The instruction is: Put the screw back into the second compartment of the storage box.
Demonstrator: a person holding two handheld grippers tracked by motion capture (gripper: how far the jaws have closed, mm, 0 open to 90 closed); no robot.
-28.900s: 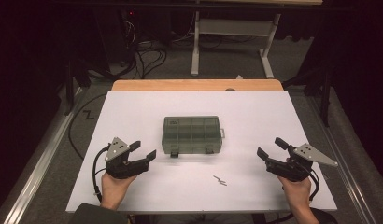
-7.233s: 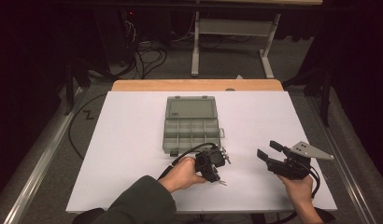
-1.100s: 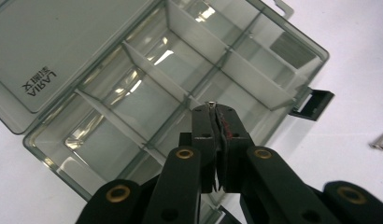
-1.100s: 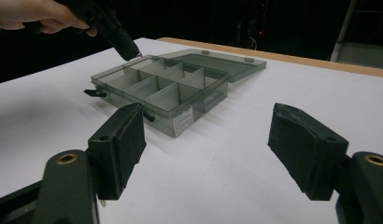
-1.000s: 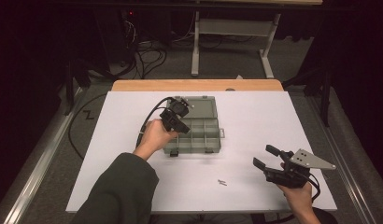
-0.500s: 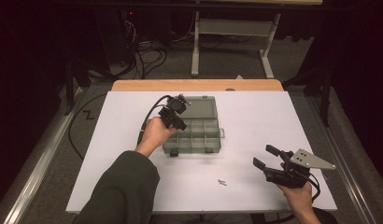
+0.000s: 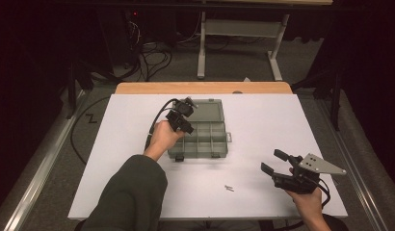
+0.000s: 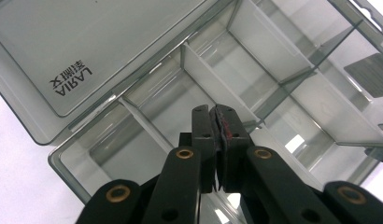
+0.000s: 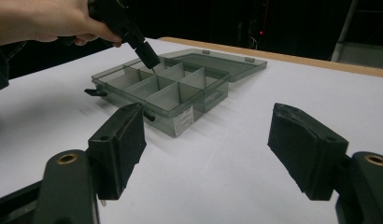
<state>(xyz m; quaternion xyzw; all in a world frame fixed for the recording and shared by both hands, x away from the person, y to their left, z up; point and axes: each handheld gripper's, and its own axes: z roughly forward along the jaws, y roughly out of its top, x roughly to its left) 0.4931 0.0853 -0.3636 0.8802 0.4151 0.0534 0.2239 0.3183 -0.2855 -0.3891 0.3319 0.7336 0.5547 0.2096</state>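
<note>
A thin small part (image 9: 152,71) is seen poking from the tip of the left tool (image 9: 150,60), just above a compartment of the open box (image 7: 198,155), in the row next to the hinged lid (image 7: 207,108), toward the left end. Whether it's a screw or a pin can't be told.

Risks, as judged:
- Part is held by v. little; if the pads are eased apart while it's over a divider (image 8: 213,74), it could be bounced into the wrong compartment or out onto the table (image 7: 263,125).
- Box is light & not braced; a nudge from the tool could slide it.
- If the part sticks to a pad, it could be dragged back out.

Left tool (image 8: 214,112): pads pressed together, tip angled down into the box, w/ the part directly under it. Right tool (image 7: 275,162): spread wide, nothing betw. the pads, kept near the table's front right, well apart from the box. A 2nd small part (image 7: 228,187) is left on the table betw. box & right tool.
</note>
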